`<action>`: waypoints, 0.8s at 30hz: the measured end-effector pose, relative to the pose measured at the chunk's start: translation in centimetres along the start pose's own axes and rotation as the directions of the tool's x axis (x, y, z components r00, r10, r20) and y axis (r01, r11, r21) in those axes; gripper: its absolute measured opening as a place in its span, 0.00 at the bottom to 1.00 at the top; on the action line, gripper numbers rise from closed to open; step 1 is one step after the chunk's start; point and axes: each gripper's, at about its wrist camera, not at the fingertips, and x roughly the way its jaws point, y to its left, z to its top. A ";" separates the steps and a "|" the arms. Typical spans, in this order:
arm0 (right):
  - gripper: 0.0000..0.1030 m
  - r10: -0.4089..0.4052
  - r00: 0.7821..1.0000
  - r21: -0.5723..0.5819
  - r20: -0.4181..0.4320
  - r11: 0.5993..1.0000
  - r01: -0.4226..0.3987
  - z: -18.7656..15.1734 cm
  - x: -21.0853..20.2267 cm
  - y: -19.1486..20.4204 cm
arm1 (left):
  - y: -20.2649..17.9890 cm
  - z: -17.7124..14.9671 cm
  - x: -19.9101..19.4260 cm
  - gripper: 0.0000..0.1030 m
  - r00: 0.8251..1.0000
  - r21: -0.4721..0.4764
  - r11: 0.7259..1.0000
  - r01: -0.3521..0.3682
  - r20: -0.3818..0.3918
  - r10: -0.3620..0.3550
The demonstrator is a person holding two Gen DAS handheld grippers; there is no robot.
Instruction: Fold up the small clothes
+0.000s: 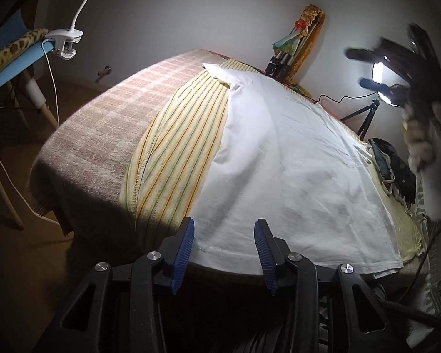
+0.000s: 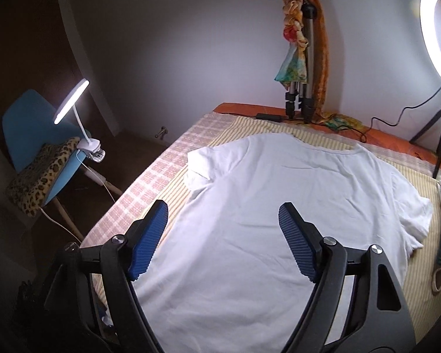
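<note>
On a lamp-lit bed (image 2: 173, 158), a white T-shirt (image 2: 279, 206) lies flat, hem at 6 o'clock. Left gripper (image 1: 225, 253) half-open, right gripper (image 2: 223, 241) wide, both empty; likely next, pinching the hem.
</note>
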 end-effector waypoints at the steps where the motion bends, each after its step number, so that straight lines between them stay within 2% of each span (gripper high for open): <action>1: 0.76 0.008 1.000 0.005 -0.015 1.000 -0.008 0.7 1.2 0.4 | 0.0 0.0 0.2 0.41 1.000 0.003 1.000 0.005 0.000 -0.005; 4: 0.69 0.036 0.998 0.020 -0.056 0.999 -0.035 2.5 4.4 1.4 | -0.1 0.1 0.8 0.41 1.000 0.024 1.000 0.018 -0.004 -0.018; 10: 0.68 0.075 0.992 0.042 -0.102 0.997 -0.071 5.4 10.7 2.9 | 0.1 0.5 1.6 0.37 1.000 0.047 0.999 0.025 -0.006 -0.025; 16: 0.68 0.100 0.979 0.072 -0.180 0.993 -0.088 6.0 17.7 4.7 | 0.9 0.9 2.2 0.36 0.996 0.035 0.995 0.089 0.003 -0.089; 22: 0.68 0.062 0.966 0.034 -0.250 0.998 -0.055 5.2 23.8 6.3 | 1.5 1.3 2.7 0.26 0.994 0.028 0.994 0.109 0.002 -0.109; 24: 0.68 0.039 0.966 0.036 -0.257 0.999 -0.030 5.1 25.4 6.6 | 1.7 1.4 2.9 0.19 0.993 0.020 0.993 0.118 0.007 -0.118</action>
